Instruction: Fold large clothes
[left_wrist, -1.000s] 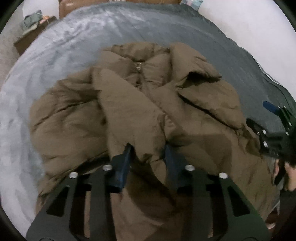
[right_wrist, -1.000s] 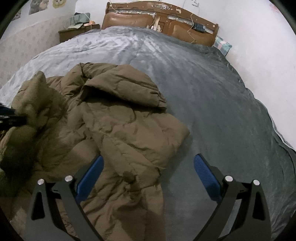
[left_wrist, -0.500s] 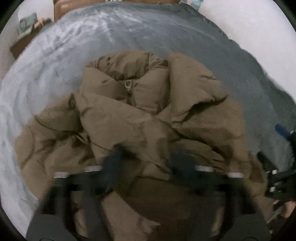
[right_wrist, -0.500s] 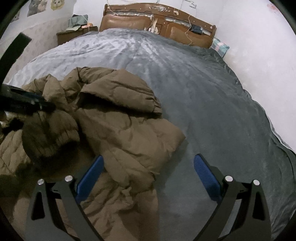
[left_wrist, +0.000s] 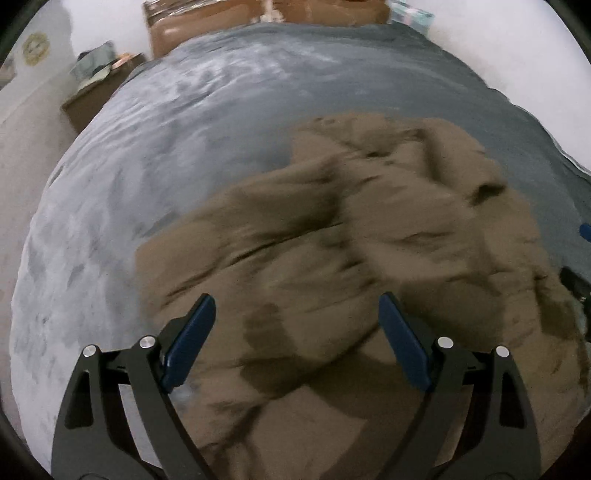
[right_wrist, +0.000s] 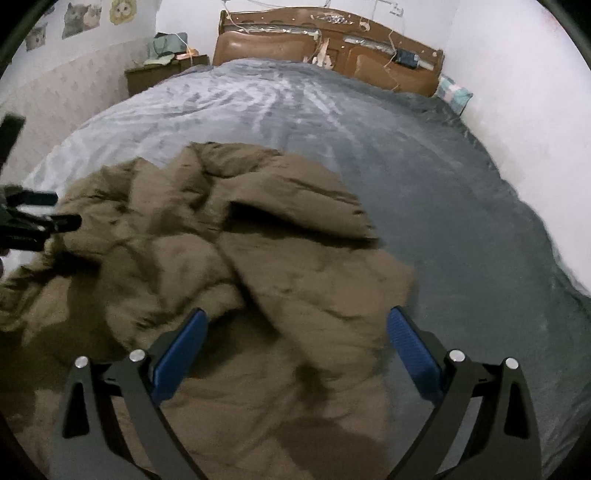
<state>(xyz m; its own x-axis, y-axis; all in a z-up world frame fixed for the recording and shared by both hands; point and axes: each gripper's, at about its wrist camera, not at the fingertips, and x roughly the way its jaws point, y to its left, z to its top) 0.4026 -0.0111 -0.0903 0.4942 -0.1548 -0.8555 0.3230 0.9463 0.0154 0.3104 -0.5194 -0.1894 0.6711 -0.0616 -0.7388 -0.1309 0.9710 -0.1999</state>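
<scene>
A large brown padded jacket (left_wrist: 351, 266) lies crumpled on the grey bedspread (left_wrist: 155, 147). My left gripper (left_wrist: 295, 325) is open and empty, hovering over the jacket's near left part. My right gripper (right_wrist: 295, 332) is open and empty above the jacket's (right_wrist: 229, 266) near right part. The left gripper (right_wrist: 37, 221) shows at the left edge of the right wrist view. The right gripper's fingertips (left_wrist: 585, 232) show at the right edge of the left wrist view.
The grey bedspread (right_wrist: 406, 147) stretches far behind and to the right of the jacket. A brown headboard (right_wrist: 325, 55) stands at the far end. A wooden nightstand (right_wrist: 155, 74) with clutter sits at the far left. A white wall (right_wrist: 517, 92) runs along the right.
My left gripper was shut on a fold of the jacket; it has let go and opened, and the fold has dropped onto the pile. My right gripper stayed open and shifted left over the jacket.
</scene>
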